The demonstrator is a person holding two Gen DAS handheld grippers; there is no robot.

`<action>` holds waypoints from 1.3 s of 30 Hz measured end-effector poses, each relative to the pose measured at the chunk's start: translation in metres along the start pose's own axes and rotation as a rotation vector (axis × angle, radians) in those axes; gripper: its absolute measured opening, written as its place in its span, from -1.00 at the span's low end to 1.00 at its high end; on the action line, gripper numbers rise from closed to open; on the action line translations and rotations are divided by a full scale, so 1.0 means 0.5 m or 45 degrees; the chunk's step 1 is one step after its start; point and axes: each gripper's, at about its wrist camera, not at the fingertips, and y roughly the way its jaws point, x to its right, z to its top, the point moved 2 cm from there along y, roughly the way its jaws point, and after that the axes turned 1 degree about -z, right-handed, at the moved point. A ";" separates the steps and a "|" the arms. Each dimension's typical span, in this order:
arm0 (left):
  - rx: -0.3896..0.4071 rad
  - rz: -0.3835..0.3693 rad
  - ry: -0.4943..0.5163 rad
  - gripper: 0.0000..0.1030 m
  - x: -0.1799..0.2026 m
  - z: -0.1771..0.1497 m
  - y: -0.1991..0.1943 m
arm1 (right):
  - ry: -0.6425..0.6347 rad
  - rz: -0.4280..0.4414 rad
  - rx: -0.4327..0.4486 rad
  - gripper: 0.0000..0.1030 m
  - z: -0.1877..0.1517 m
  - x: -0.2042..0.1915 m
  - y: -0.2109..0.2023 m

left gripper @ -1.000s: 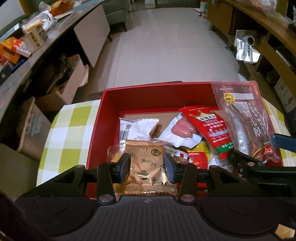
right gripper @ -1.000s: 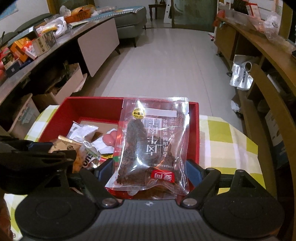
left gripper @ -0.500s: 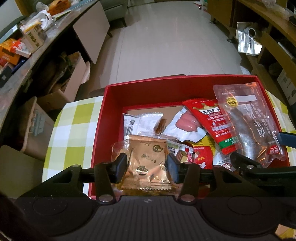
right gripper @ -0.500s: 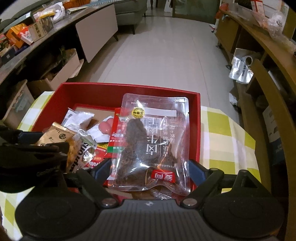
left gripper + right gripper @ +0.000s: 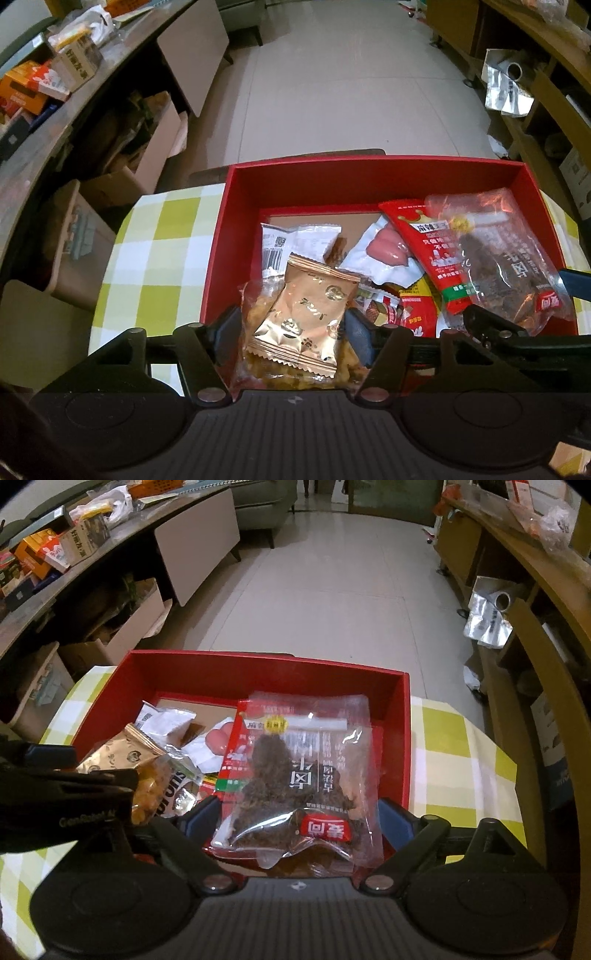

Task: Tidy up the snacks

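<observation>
A red box (image 5: 369, 162) on the checked tablecloth holds several snack packets. Low over its near edge, my left gripper (image 5: 291, 328) has its jaws opening. A gold foil packet (image 5: 306, 310) lies loose between them on a clear bag of yellow snacks (image 5: 258, 317), and the pads stand off the foil. My right gripper (image 5: 299, 816) is over the box's right side with its jaws opening wide. A clear bag of dark dried meat (image 5: 303, 771) rests between them on a red sausage packet (image 5: 424, 251), with neither pad pressing it. White wrapped snacks (image 5: 295, 243) lie behind.
The green and white tablecloth (image 5: 461, 746) shows on both sides of the red box (image 5: 258, 657). Cardboard boxes (image 5: 147, 162) stand on the floor at the left under a cluttered counter. At the right are wooden shelves with a foil roll (image 5: 495, 609). Beyond the box is bare tiled floor.
The left jaws have spread off the gold packet, which now lies loose in the box. The right jaws have widened around the clear meat bag, which has settled onto the snacks.
</observation>
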 end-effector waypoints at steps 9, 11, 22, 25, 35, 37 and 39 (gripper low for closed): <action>0.007 -0.023 0.023 0.48 0.000 -0.001 -0.012 | -0.019 -0.026 -0.018 0.87 0.001 -0.001 -0.014; 0.005 -0.027 0.028 0.49 -0.001 -0.003 -0.015 | -0.032 -0.039 -0.011 0.87 -0.001 -0.004 -0.024; 0.061 -0.054 0.044 0.66 -0.005 -0.044 -0.079 | -0.051 -0.053 0.031 0.88 -0.036 -0.010 -0.109; 0.059 -0.065 0.051 0.66 -0.006 -0.070 -0.094 | -0.060 -0.047 0.048 0.90 -0.059 -0.015 -0.138; 0.056 -0.069 0.104 0.68 0.005 -0.169 -0.137 | -0.077 -0.051 0.046 0.93 -0.141 -0.032 -0.194; 0.048 -0.068 0.114 0.68 0.006 -0.185 -0.139 | -0.080 -0.051 0.045 0.92 -0.155 -0.036 -0.201; 0.045 -0.068 0.122 0.69 0.007 -0.201 -0.143 | -0.086 -0.057 0.043 0.93 -0.168 -0.039 -0.208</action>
